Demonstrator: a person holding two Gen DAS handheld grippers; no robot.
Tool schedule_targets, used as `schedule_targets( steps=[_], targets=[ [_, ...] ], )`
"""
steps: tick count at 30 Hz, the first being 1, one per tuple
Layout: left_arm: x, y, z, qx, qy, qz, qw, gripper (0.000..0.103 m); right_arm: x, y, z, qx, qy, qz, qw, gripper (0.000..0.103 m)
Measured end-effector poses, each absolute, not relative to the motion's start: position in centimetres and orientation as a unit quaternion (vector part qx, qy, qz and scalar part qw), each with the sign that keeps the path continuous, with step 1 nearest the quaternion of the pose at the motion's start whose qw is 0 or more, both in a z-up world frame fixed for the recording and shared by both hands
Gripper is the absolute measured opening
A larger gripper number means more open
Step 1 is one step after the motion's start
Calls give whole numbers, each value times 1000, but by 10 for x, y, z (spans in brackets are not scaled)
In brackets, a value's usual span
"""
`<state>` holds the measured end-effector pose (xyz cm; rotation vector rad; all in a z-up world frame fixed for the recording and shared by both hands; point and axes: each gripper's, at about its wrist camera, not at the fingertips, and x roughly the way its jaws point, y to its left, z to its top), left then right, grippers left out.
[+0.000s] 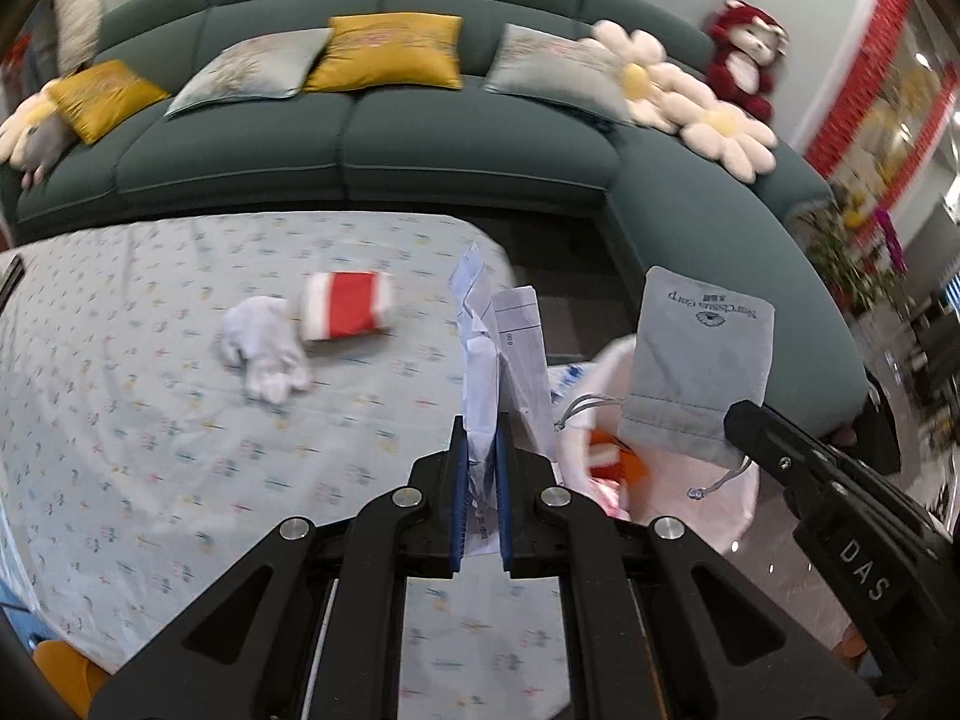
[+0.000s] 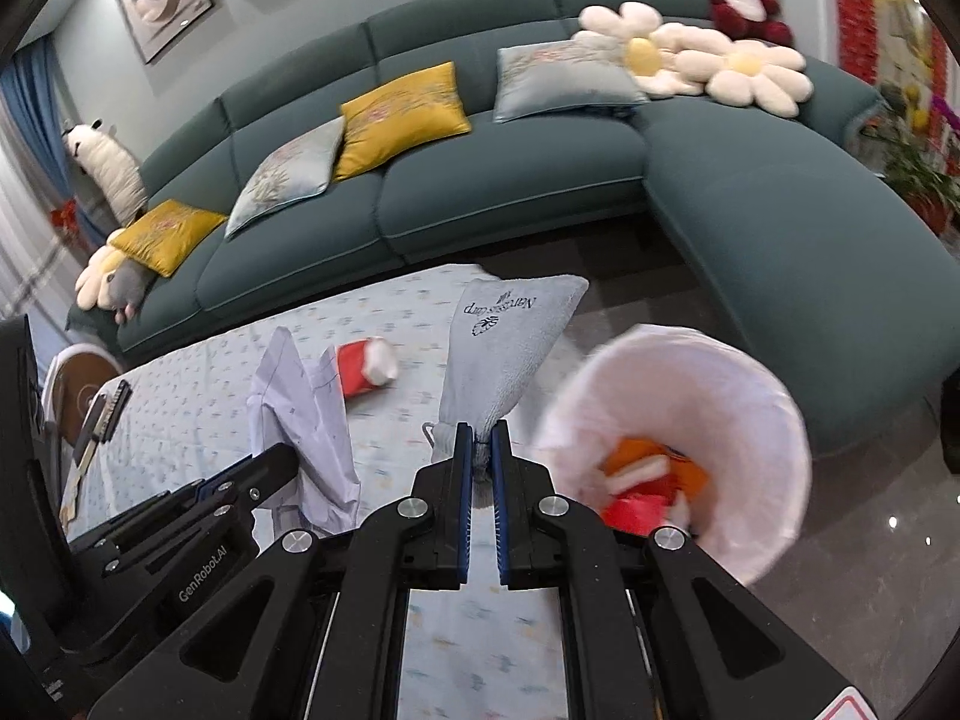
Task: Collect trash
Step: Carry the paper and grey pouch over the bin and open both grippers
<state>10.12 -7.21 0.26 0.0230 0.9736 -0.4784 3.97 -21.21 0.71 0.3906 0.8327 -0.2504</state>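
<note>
Bin (image 2: 720,372), white-lined, stood off the desk's right edge; inside lay orange and red-white wrappers (image 2: 651,480). Pouch (image 2: 510,348), grey, drawstring type, was clamped at its gathered neck in the right hand-held gripper (image 2: 481,450), long axis rising up and away, just beside the bin rim. Crumpled paper (image 1: 480,360) was pinched upright in the left hand-held gripper (image 1: 481,456), above the desk near its right edge. On the desk (image 1: 180,420), under a patterned cloth, lay a red-white cup (image 1: 348,306) on its side and a white wad (image 1: 264,348) touching it. Sofa (image 1: 420,156) with cushions stood beyond the desk.
</note>
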Motion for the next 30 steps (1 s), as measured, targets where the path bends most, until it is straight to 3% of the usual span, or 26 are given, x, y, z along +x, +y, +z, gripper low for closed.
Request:
schedule_targets(
  steps=[25,29,30],
  targets=[
    [45,-228,-29,100,482,-316,811,8,-47,-329,-30,247,392,-205,862,7],
    [45,-238,-34,100,482,-319,810,11,-49,-338,-36,255,394,-212,857,7],
    [45,-239,-35,101,481,-317,811,17,-49,-340,-38,256,394,-212,857,7]
  ],
)
